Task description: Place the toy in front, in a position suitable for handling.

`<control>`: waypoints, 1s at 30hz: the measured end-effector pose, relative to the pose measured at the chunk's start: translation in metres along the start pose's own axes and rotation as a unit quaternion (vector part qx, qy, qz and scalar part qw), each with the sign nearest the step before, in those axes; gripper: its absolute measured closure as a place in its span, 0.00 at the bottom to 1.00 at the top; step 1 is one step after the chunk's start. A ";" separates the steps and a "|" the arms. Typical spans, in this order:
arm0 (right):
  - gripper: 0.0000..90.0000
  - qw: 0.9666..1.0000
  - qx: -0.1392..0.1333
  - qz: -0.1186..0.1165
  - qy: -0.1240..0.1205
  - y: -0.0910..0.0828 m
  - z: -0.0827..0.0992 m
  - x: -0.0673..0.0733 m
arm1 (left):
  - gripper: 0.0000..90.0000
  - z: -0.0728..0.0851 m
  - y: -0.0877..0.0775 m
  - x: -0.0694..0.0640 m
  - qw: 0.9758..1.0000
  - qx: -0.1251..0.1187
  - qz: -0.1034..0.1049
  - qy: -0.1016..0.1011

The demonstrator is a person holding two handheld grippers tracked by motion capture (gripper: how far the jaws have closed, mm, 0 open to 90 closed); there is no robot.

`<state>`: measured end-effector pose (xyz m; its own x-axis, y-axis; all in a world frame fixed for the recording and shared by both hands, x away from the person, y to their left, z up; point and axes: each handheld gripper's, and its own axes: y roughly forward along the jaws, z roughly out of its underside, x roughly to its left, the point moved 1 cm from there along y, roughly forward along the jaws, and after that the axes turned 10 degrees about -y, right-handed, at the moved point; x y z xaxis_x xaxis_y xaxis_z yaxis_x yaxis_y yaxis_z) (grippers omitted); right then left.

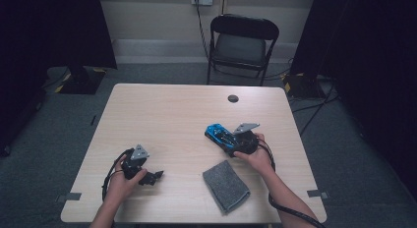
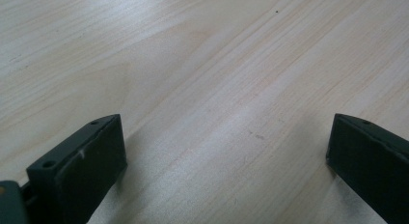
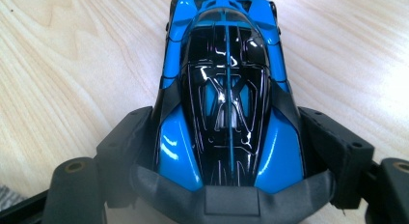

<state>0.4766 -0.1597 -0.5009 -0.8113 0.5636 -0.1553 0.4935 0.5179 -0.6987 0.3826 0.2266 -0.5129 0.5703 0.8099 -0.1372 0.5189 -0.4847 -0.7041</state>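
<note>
High view first: two hands at a pale wooden table [image 1: 167, 115], and the action is on the right side, where the right gripper [image 1: 231, 139] sits low over a blue and black toy car [image 1: 216, 133]. The car lies right of the table's centre, its nose angled away toward the far left, and the person's right hand [image 1: 253, 156] wraps the gripper body just behind it. Right gripper view gives the close look: the toy car [image 3: 226, 93] runs straight up the middle, glossy black canopy, blue flanks, grey rear wing nearest the lens, and the two black jaws flank its rear end, one on each side, hard against the bodywork. That reads as a grip, jaws clamped on the car across its width, wheels down on the wood as far as one can tell. Just near of it, toward the person, a folded grey cloth [image 1: 226, 185] lies flat on the table, apart from the car. Over on the left side, the left gripper [image 1: 155, 178] rests low near the front edge, held in the left hand [image 1: 123, 181], well apart from car and cloth. Left gripper view shows its jaws standing wide apart with bare wood grain [image 2: 217, 89] between them. Beyond the table a black folding chair [image 1: 242, 46] stands on the grey floor.
</note>
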 end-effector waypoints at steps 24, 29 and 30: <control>0.19 1.000 0.005 -0.003 0.018 -0.002 0.010 -0.004 | 0.00 0.000 0.000 0.000 1.000 0.000 -0.002 -0.002; 0.18 1.000 0.014 -0.008 0.024 -0.006 0.010 -0.006 | 0.00 0.000 0.000 -0.001 1.000 -0.001 -0.003 -0.003; 0.19 1.000 0.014 -0.007 0.023 -0.007 0.010 -0.006 | 0.00 0.000 0.000 -0.001 1.000 -0.001 -0.003 -0.003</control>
<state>0.4749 -0.1728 -0.5025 -0.8026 0.5858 -0.1124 0.4720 0.5084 -0.7202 0.3818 0.2264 -0.5129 0.5636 0.8146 -0.1374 0.5228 -0.4805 -0.7041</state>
